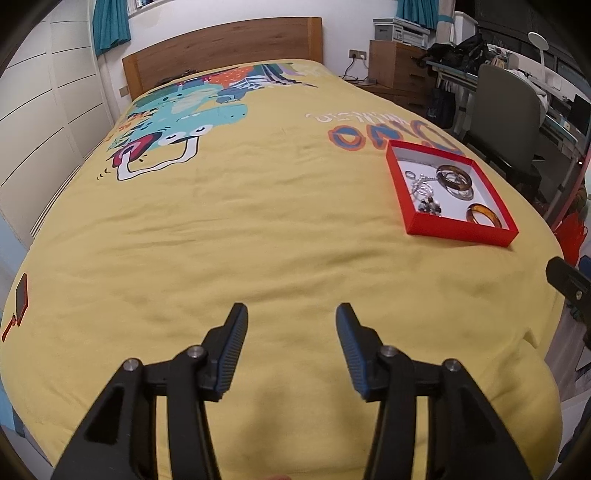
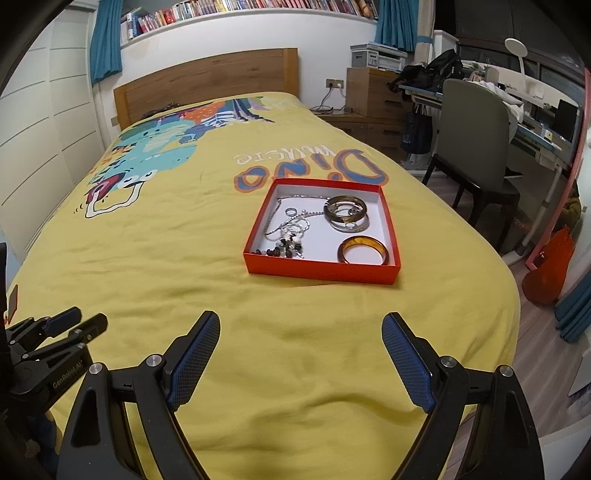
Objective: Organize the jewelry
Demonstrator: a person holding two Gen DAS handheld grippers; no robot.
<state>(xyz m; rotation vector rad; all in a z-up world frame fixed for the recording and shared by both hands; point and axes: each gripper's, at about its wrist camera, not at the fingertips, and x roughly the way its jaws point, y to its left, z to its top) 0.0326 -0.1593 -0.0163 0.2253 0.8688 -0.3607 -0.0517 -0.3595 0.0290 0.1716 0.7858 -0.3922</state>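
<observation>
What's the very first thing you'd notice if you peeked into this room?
Probably the big yellow bedspread with its cartoon dinosaur up near the wooden headboard. On it sits a bright red box holding shiny chains and rings, beads and brown bangles. Two black tongs hover empty and open at the near edge, the left tongs and right tongs.

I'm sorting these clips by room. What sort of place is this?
A bedroom, likely a child's or student's: a bed with a wooden headboard and yellow dinosaur bedspread, a bookshelf above it, and a study desk with a chair alongside.
</observation>
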